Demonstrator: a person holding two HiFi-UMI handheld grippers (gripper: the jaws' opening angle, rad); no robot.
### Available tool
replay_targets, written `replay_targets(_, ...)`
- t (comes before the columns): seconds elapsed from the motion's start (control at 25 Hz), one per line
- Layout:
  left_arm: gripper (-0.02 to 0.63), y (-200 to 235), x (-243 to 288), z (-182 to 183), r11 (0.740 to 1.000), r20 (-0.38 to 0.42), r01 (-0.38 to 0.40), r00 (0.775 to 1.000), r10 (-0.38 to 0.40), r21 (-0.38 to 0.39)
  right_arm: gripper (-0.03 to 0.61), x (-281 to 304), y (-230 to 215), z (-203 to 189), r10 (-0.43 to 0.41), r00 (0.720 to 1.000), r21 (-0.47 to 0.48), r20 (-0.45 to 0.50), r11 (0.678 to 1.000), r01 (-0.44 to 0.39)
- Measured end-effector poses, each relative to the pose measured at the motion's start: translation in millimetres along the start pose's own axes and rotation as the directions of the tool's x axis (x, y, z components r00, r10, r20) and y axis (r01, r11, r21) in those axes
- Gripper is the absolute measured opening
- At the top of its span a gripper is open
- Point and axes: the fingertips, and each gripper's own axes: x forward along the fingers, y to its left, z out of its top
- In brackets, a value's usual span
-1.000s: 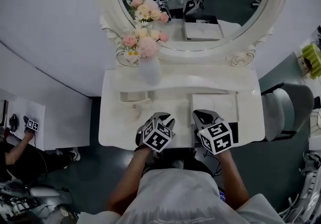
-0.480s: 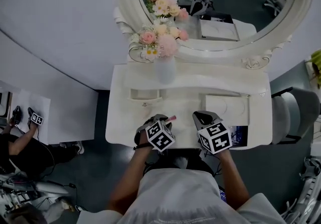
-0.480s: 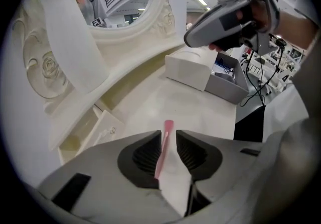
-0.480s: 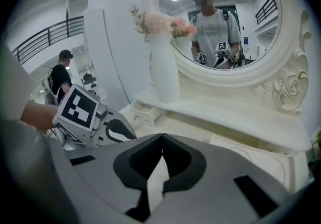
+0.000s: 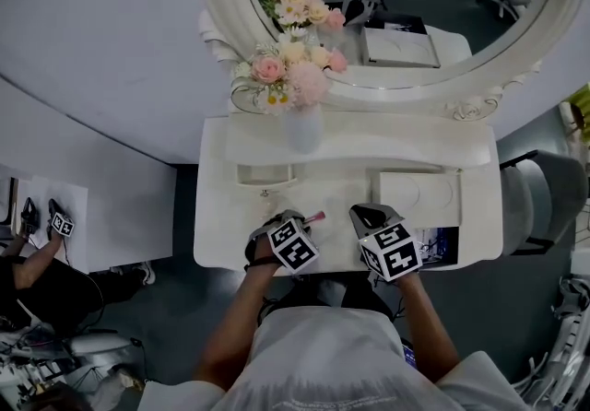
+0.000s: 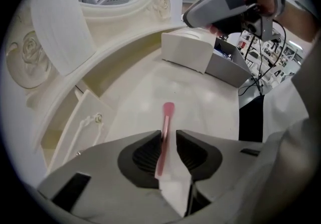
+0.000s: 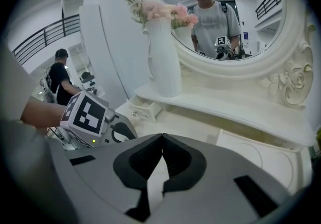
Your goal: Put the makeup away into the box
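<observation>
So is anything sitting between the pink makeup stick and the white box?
Yes: the right gripper hangs over the table between the pink makeup stick and the white box. The box also looks closed.

A slim pink makeup stick (image 6: 166,117) is sitting between the left gripper's (image 6: 169,133) parted jaws, its rounded tip poking out beyond them, while the flat white box (image 5: 419,198) is resting closed off to its right.

White vanity table (image 5: 221,236) w/ pink brush (image 5: 315,216) at front, white box (image 5: 419,197) right, vase (image 5: 302,128) behind
</observation>
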Motion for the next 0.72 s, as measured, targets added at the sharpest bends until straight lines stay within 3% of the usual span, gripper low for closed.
replay_targets(0.24,0.114,0.4,6.9,-5.8,0.999,-0.023,0.030,0.999,-0.029,0.014,0.002,4.1,3.6,-4.6,0.003,1.000,0.009,-0.015,1.000,-0.003)
replay_targets(0.72,0.069,5.1,7.3,-5.8,0.995,0.006,0.024,1.000,-0.024,-0.101,0.002,-12.7,-4.6,-8.6,-0.043,0.999,0.027,0.012,0.999,0.043)
